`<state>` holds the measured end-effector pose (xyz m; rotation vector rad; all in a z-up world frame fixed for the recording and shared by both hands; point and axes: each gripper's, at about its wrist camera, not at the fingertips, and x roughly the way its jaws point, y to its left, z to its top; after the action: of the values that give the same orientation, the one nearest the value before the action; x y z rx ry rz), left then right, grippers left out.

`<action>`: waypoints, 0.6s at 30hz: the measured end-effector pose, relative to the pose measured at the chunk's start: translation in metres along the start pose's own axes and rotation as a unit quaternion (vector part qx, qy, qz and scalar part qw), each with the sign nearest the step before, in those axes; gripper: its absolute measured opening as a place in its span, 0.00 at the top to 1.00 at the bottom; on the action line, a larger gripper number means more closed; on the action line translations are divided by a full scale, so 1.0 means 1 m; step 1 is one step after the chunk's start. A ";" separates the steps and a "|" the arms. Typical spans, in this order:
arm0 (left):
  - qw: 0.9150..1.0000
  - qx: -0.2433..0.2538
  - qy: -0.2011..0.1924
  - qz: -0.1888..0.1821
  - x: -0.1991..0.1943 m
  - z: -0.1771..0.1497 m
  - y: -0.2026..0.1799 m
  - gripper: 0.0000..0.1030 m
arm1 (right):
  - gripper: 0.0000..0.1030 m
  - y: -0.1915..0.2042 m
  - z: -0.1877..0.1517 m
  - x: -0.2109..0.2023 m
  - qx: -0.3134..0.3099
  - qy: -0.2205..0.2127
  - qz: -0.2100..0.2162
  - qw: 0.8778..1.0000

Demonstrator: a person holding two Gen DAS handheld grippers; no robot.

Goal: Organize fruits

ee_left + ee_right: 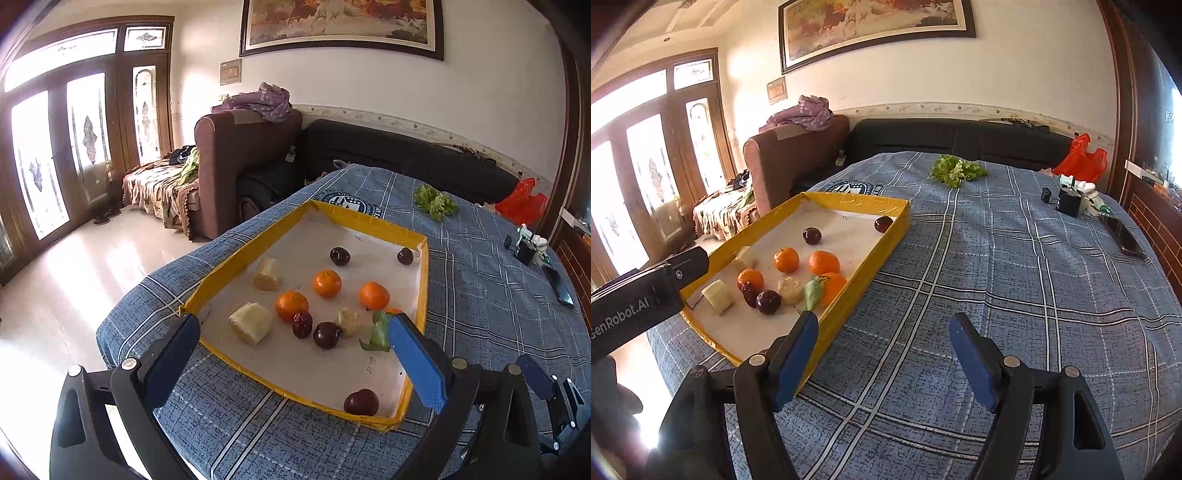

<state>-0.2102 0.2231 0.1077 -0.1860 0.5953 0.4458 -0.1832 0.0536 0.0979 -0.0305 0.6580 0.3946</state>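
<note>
I have the left gripper (295, 336) spread wide over the near end of the tray (240, 254), nothing between its pads. From my left camera the fruit lies scattered on the tray floor: three oranges (327, 283) around the middle, dark plums (340, 256) at 12 o'clock, another plum at 6 by the near wall, a red date (302, 324) touching the nearest orange, pale chunks (252, 323) at 9, and a green leaf (378, 332) just beside my right pad. The right gripper (882, 354) is also spread and empty, hanging over the bare blue cloth (1015, 277) at the tray's 3 o'clock. Lettuce (956, 170) sits at 12, well apart.
</note>
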 end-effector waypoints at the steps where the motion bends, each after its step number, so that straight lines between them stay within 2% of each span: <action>1: 1.000 0.001 0.001 0.000 0.001 0.000 -0.001 0.01 | 0.24 -0.001 -0.001 0.001 0.001 0.001 0.000 1.000; 18: 1.000 0.007 0.004 0.002 0.007 -0.004 -0.008 0.01 | 0.23 -0.001 -0.006 0.011 -0.007 0.014 0.002 1.000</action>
<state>-0.2038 0.2170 0.1009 -0.1736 0.6058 0.4444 -0.1782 0.0553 0.0867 -0.0484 0.6827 0.4032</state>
